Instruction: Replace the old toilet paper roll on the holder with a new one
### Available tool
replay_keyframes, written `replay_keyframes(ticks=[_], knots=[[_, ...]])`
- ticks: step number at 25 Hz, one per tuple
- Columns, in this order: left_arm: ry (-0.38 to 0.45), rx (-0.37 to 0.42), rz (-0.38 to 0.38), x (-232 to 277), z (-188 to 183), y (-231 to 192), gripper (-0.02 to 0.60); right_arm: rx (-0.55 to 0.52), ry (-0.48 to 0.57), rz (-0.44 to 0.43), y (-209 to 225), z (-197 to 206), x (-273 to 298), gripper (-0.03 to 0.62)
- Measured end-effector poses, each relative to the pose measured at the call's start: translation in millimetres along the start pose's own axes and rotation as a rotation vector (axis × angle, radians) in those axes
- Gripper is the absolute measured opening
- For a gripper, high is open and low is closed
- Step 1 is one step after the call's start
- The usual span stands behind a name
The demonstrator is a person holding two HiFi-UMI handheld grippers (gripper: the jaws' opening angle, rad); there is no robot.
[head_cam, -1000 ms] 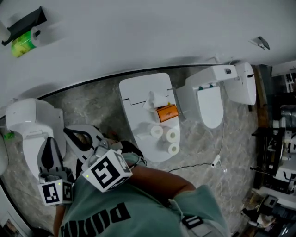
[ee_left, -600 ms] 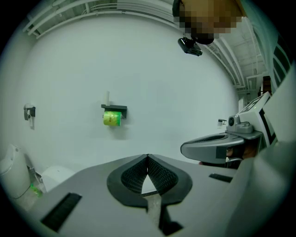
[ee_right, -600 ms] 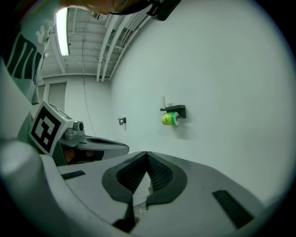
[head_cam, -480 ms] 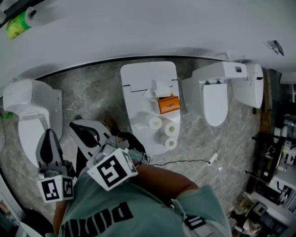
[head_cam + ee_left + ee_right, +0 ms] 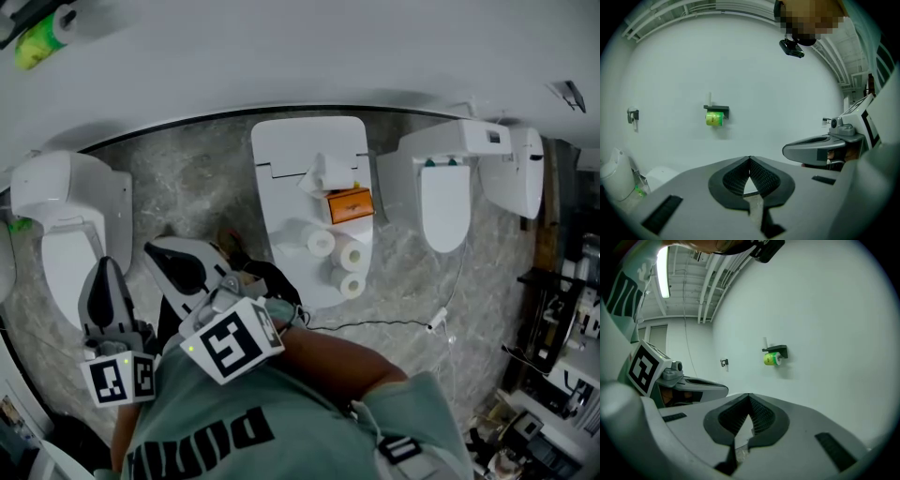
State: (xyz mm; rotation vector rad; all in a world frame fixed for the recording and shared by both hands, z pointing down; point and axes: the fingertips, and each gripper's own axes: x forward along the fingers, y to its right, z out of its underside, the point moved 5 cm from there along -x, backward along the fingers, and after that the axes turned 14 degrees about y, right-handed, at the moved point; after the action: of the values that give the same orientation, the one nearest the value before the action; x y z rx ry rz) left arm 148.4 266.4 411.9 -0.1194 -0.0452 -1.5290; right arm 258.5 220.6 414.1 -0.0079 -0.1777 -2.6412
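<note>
So, head view: grey marbled floor (image 5: 187, 202), white wall (image 5: 281, 56), three toilets; white rolls (image 5: 352, 254) and orange box (image 5: 351, 204) on middle toilet lid (image 5: 300, 155); green roll (image 5: 36, 44) high on wall, top-left | left gripper view: left gripper (image 5: 750, 159) jaws pressed together, empty; green roll hangs under black holder (image 5: 716, 108) ahead | right gripper view: right gripper (image 5: 750, 397) jaws also together, empty; same roll up on wall

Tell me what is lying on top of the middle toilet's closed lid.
Three white paper rolls, an orange box and a crumpled white tissue lie on the middle toilet. Whatever sits beneath the tissue is covered.
</note>
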Motion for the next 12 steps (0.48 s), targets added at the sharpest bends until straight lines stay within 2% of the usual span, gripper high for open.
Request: replay_keyframes(ticks=[12], knots=[[0.030,0.015,0.003,-5.9,-8.4,0.4,0.005,-0.030,0.002,-0.015,-4.7,-10.9,-0.2,0.003]])
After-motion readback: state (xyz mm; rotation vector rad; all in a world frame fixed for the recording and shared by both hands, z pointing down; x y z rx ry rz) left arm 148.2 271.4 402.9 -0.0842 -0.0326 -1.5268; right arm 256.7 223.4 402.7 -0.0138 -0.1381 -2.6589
